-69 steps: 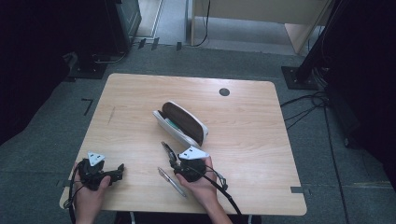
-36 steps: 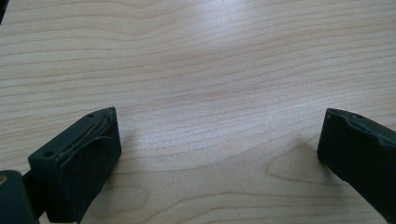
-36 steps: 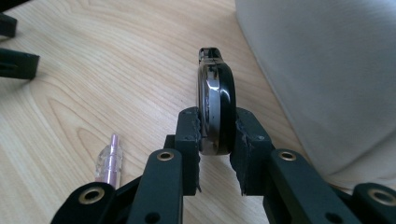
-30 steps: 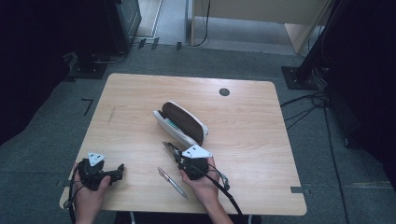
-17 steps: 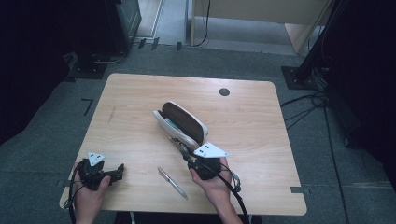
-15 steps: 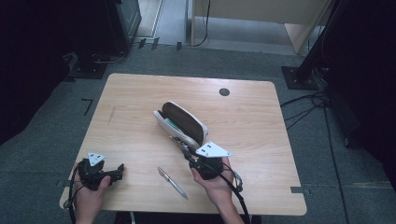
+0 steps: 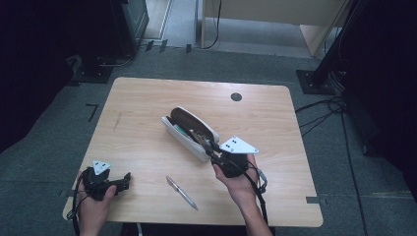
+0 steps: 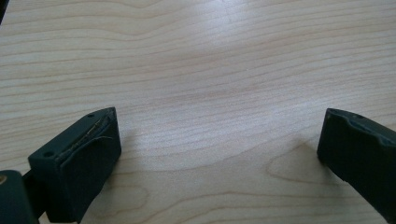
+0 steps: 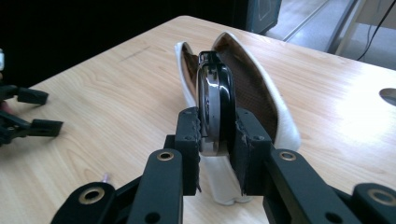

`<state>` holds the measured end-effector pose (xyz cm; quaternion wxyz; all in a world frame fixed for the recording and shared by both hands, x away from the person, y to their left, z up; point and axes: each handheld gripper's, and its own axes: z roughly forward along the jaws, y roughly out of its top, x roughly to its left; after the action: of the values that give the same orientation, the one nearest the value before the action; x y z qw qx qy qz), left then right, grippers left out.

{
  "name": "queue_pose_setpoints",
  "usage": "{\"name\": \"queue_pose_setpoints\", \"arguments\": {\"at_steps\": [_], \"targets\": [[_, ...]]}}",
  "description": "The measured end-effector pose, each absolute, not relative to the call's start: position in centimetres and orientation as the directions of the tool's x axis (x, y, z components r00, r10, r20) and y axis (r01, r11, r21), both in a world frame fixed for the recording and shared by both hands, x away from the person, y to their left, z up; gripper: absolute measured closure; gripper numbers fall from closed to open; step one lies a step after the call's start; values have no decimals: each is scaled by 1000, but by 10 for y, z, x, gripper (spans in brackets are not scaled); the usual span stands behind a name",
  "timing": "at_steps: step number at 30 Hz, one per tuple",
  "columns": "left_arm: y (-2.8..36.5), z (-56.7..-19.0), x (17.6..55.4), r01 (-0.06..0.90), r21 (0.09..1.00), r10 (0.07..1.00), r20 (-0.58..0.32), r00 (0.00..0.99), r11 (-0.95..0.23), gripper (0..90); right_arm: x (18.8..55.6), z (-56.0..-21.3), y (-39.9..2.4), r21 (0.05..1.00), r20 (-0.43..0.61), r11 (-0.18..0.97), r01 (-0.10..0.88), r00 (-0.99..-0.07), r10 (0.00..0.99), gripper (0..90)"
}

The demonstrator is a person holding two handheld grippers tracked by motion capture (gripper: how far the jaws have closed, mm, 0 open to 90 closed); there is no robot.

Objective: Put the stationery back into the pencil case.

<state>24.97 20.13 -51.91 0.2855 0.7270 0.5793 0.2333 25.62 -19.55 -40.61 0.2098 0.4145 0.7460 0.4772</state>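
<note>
Two grippers are at work over the table (image 7: 147, 113), which is the largest thing we see: pale wood grain with rounded corners and a dark round hole (image 7: 236, 97) near its far edge. Next in size is the case (image 7: 189, 132), a long white pouch lying slantwise at the middle of the table, gaping open along its top so that its brown lining shows. In the right gripper view we look straight down its length, the two white lips spread apart to either side. The right gripper (image 9: 217, 135) is clamped on a clip (image 9: 215, 100), a flat black thing with a shiny silver edge, held upright on its edge between the pads and standing just at the near end of the case's mouth; we cannot tell whether it touches the case. The left gripper (image 7: 123, 180) rests low at the near left corner of the table, well apart from the case, its jaws spread wide with bare wood between them. Smallest is a pen (image 7: 181, 192), lying slantwise on the table between the two hands, near the front edge and clear of the case.
</note>
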Motion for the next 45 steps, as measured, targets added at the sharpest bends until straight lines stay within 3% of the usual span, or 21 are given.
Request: {"name": "queue_pose_setpoints", "arguments": {"at_steps": [14, 45], "targets": [[201, -519, 250, 708, 687, 976, 9, 219, -166, 0, 289, -410, -193, 831, 43, 292, 474, -577, 815, 737], [201, -519, 250, 708, 686, 975, 9, 220, -166, 0, 319, -411, -177, 823, 77, 280, 494, -587, 806, 728]]}}
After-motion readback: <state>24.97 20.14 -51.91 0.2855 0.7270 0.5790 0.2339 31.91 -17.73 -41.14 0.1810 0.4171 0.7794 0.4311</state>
